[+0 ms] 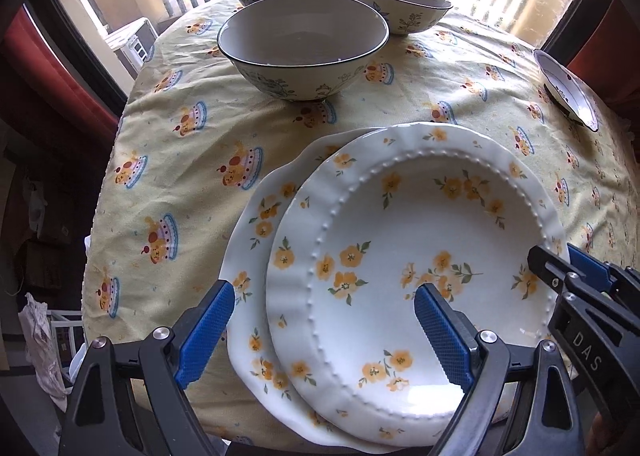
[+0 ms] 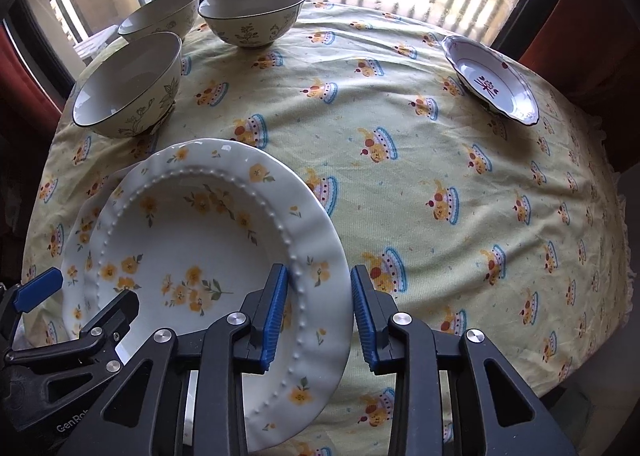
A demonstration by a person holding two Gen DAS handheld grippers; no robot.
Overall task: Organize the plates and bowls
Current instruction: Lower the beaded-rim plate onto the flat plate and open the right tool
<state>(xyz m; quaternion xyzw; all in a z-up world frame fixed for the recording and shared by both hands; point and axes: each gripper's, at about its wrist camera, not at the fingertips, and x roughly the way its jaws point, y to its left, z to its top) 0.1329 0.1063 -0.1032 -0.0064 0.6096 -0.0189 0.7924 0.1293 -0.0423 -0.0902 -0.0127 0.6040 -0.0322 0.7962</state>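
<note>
Two yellow-flowered plates are seen at the near edge of the table: the upper plate [image 1: 416, 256] is laid on the lower plate [image 1: 256, 240], offset to the right so that the lower one shows only as a crescent on the left. The stack is therefore judged begun but not yet squared. The right gripper [image 2: 320, 316] is set astride the upper plate's right rim with a gap visible on the outer side, so no firm grip is shown. The left gripper [image 1: 324, 332] is held wide open over the plates' left rims, nothing being held. Farther off, three floral bowls [image 1: 303, 43] are left standing separately, unstacked, and a small red-patterned dish [image 2: 492, 79] is left alone at the far right on the yellow tablecloth [image 2: 440, 175].
</note>
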